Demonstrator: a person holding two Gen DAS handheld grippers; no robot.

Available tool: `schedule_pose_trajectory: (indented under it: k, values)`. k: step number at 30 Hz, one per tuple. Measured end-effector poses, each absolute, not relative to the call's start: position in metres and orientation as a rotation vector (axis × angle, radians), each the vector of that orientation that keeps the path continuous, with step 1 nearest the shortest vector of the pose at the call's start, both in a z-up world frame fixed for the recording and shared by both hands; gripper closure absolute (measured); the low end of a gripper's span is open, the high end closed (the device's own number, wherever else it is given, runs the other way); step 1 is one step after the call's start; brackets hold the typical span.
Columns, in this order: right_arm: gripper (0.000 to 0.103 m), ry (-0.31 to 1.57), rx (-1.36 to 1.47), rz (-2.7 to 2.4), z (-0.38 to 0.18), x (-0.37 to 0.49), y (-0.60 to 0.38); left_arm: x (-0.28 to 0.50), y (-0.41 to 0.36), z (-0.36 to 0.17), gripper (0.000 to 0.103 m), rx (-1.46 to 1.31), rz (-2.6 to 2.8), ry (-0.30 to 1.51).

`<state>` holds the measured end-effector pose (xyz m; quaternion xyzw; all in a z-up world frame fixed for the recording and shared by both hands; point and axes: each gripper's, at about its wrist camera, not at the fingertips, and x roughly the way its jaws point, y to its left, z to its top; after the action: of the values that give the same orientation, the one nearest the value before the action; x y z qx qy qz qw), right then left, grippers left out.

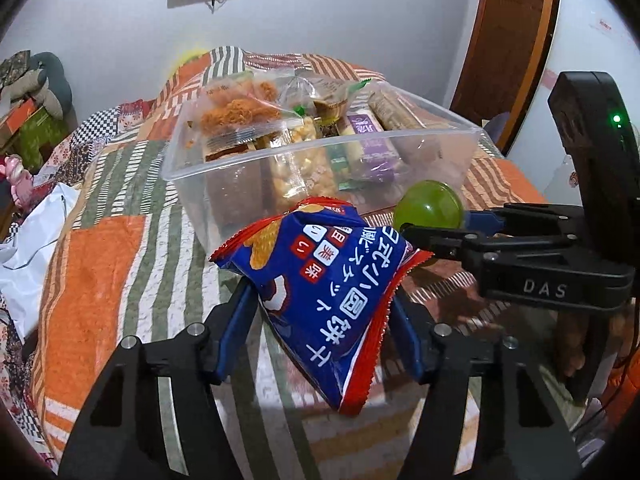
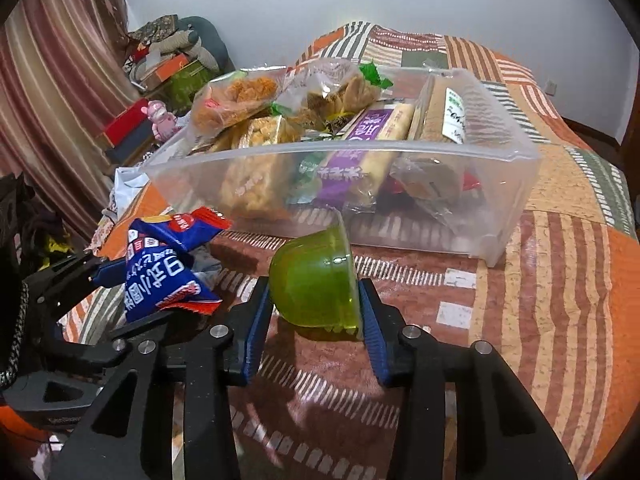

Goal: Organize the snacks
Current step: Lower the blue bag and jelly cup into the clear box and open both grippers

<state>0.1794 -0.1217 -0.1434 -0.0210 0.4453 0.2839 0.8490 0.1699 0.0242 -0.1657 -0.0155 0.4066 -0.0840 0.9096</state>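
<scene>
- While the left wrist view shows a wooden door (image 1: 508, 40) at upper right, the right wrist view shows striped curtains (image 2: 52, 92) at upper left.
- Left gripper (image 1: 320, 300) is clamped on a blue snack bag (image 1: 316, 292) with red crimped edges, low in the frame centre, just before the clear tub (image 1: 320, 148).
- Right gripper (image 2: 316, 300) pinches a green jelly cup (image 2: 316, 280), tilted on its side, near the tub's front wall.
- White Japanese lettering covers the bag; "DAS" reads on the right gripper's body at the left view's right edge.
- Packaged snacks (image 2: 288, 120) fill the tub on the patchwork quilt (image 2: 560, 260).
</scene>
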Motion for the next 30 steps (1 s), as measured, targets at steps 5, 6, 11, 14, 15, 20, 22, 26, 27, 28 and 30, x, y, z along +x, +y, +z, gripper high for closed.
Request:
schedule_pose_trajectory:
  k: [5,6,11,14,15,20,22,26,27,28,30]
  values:
    - [0.066,0.927,-0.041,0.601,-0.136,0.173,-0.124,0.161,0.030,-0.154,0.040,-0.058,-0.159,0.818]
    - [0.066,0.919,-0.045,0.599,-0.134,0.171,-0.124,0.160,0.032,-0.151,0.040,-0.065,-0.154,0.812]
    - [0.066,0.870,-0.046,0.597,-0.118,0.163,-0.127,0.152,0.038,-0.134,0.040,-0.079,-0.143,0.773]
    - [0.066,0.834,-0.041,0.595,-0.107,0.161,-0.130,0.148,0.037,-0.122,0.040,-0.085,-0.142,0.746]
    - [0.066,0.823,-0.036,0.594,-0.103,0.160,-0.132,0.147,0.038,-0.117,0.040,-0.087,-0.142,0.735]
    - [0.066,0.772,-0.019,0.582,-0.089,0.158,-0.137,0.150,0.040,-0.102,0.040,-0.095,-0.144,0.698]
    - [0.066,0.748,-0.011,0.572,-0.084,0.159,-0.140,0.153,0.040,-0.096,0.040,-0.099,-0.143,0.685]
    - [0.066,0.710,0.009,0.558,-0.074,0.165,-0.145,0.163,0.037,-0.088,0.040,-0.101,-0.147,0.668]
    - [0.065,0.700,0.012,0.552,-0.071,0.167,-0.146,0.166,0.036,-0.085,0.040,-0.103,-0.148,0.666]
    - [0.065,0.689,0.014,0.548,-0.069,0.169,-0.147,0.170,0.036,-0.083,0.040,-0.106,-0.153,0.663]
    - [0.065,0.674,0.020,0.544,-0.065,0.174,-0.147,0.178,0.035,-0.080,0.040,-0.110,-0.162,0.659]
